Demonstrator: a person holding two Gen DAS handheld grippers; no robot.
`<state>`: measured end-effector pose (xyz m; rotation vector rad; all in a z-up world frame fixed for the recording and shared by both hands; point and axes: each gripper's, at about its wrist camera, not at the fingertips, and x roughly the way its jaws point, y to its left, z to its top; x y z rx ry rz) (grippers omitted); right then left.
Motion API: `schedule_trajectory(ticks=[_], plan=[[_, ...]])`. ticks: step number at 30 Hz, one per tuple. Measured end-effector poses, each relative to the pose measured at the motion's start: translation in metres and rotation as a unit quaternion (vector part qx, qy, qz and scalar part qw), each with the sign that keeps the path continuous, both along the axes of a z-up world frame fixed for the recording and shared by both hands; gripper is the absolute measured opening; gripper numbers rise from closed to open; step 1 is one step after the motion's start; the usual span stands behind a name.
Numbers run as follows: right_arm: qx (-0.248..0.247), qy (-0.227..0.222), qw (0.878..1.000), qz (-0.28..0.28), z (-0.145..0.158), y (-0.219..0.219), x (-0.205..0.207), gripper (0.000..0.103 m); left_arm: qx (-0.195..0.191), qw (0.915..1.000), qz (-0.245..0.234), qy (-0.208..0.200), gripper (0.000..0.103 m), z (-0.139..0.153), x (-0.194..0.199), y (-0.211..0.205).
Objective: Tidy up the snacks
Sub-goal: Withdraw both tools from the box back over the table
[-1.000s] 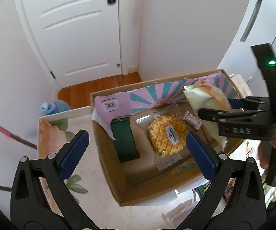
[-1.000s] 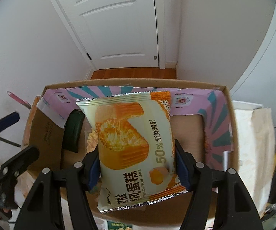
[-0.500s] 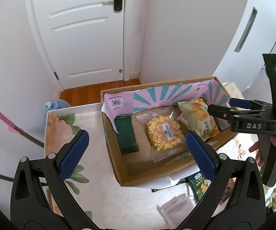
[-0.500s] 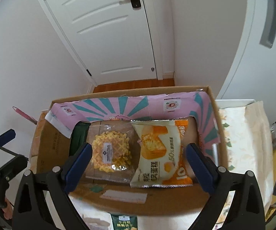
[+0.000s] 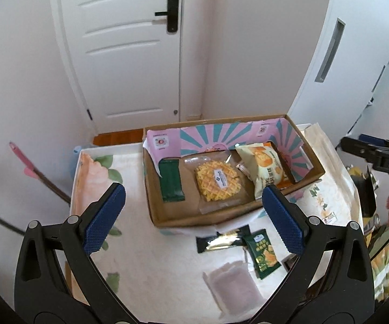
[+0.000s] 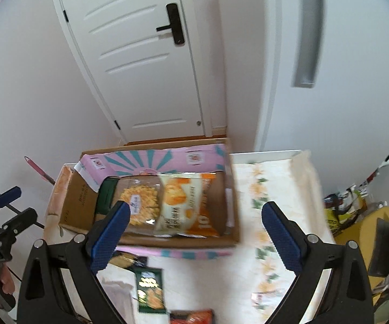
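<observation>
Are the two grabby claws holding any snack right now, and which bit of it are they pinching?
Nothing is held. The left gripper and the right gripper both stand open and bare; the cake packet lies in the cardboard box.

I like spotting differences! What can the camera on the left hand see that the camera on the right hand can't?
Only the left wrist view shows the black-and-gold snack bar wrapper and the whole pale translucent packet on the tablecloth.

Only the right wrist view shows the red-orange packet at the bottom edge.

Both show the cardboard box with pink-and-teal lining, the round yellow waffle in clear wrap, the cream-and-orange chiffon cake bag and the small dark green snack packet on the cloth.
</observation>
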<state>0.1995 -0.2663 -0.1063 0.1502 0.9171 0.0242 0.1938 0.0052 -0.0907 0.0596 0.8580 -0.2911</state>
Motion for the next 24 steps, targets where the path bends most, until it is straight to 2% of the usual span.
schedule_trajectory(ticks=[4, 13, 20, 24], plan=[[-0.008, -0.012, 1.0, -0.007, 0.007, -0.026, -0.024, 0.097, -0.01, 0.9997, 0.022, 0.006, 0.101, -0.003, -0.024, -0.013], [-0.004, -0.01, 1.0, 0.026, -0.004, -0.074, -0.07, 0.097, -0.018, 0.9981, 0.053, 0.025, 0.101, -0.016, -0.07, -0.053], [-0.006, 0.0, 0.995, 0.099, -0.028, -0.099, -0.092, 0.097, -0.011, 0.9962, 0.073, 0.045, 0.101, -0.041, -0.096, -0.092], [-0.016, 0.004, 0.987, 0.157, -0.047, -0.107, -0.098, 0.097, 0.003, 0.9952, 0.082, 0.053, 0.101, -0.06, -0.102, -0.114]])
